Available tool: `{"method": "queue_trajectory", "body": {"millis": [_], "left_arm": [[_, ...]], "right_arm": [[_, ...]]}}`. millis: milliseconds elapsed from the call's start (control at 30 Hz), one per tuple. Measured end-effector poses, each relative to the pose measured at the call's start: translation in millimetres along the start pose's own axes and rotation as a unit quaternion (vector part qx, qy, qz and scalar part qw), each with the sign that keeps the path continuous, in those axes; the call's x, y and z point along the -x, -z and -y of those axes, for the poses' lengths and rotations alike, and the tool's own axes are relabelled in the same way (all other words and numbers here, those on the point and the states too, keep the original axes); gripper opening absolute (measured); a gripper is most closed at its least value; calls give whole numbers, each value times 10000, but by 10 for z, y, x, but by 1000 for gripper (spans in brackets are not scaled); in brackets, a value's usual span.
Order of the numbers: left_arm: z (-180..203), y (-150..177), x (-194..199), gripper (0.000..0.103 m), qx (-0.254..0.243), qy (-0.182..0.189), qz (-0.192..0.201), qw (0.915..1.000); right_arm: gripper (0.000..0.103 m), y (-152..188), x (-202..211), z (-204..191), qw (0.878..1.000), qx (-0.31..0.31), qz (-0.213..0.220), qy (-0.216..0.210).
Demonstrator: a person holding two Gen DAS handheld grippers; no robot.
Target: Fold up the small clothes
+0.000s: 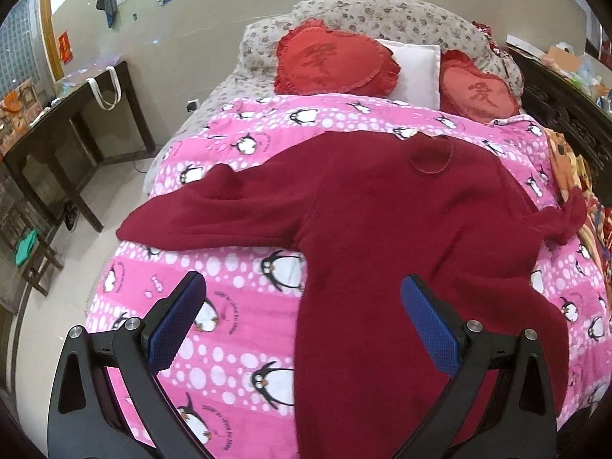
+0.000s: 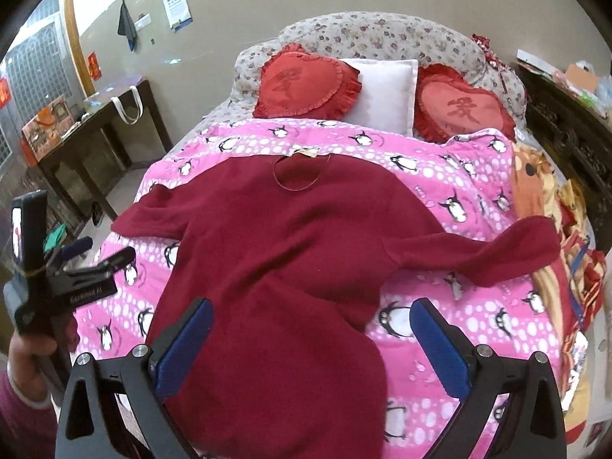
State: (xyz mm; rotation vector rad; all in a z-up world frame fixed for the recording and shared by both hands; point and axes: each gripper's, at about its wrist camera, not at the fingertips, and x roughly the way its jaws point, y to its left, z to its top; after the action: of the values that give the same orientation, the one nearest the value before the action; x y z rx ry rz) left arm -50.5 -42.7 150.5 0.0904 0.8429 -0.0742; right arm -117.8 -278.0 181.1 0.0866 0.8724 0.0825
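The left gripper [image 1: 302, 306] hovers with jaws apart over the near left edge of the dark red sweater [image 1: 401, 229], which lies flat, sleeves spread, on the pink penguin quilt [image 1: 229, 363]. Right of it, the right gripper [image 2: 310, 329] hangs above the hem, jaws spread and empty.

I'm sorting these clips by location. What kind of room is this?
Most likely a home bedroom: a bed covered by a pink penguin quilt, heart-shaped red cushions against a floral headboard, and a dark wooden side table.

A dark red long-sleeved sweater [image 2: 275, 237] lies flat on the pink penguin quilt [image 2: 440, 191], sleeves outspread.
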Motion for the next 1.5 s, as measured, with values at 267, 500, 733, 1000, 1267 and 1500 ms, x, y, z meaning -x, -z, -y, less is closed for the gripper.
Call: {"method": "queue_trajectory", "body": {"millis": [267, 500, 733, 1000, 1267, 1500], "left_arm": [[154, -15, -202, 102, -7, 58, -92, 9999], [204, -31, -400, 102, 55, 95, -182, 9998], [206, -31, -564, 102, 176, 280, -306, 9990], [163, -47, -706, 102, 280, 311, -346, 9985], [42, -111, -853, 102, 381, 222, -387, 9983], [-24, -116, -976, 102, 421, 171, -469, 9979]], "right_arm": [[102, -76, -352, 39, 9998, -158, -11, 145], [102, -92, -623, 39, 9996, -146, -97, 211], [102, -83, -859, 4, 9997, -52, -208, 137], [102, -109, -1058, -39, 9994, -40, -247, 225], [102, -156, -1241, -55, 9991, -91, -335, 235], [102, -178, -1385, -90, 9989, -102, -394, 241]]}}
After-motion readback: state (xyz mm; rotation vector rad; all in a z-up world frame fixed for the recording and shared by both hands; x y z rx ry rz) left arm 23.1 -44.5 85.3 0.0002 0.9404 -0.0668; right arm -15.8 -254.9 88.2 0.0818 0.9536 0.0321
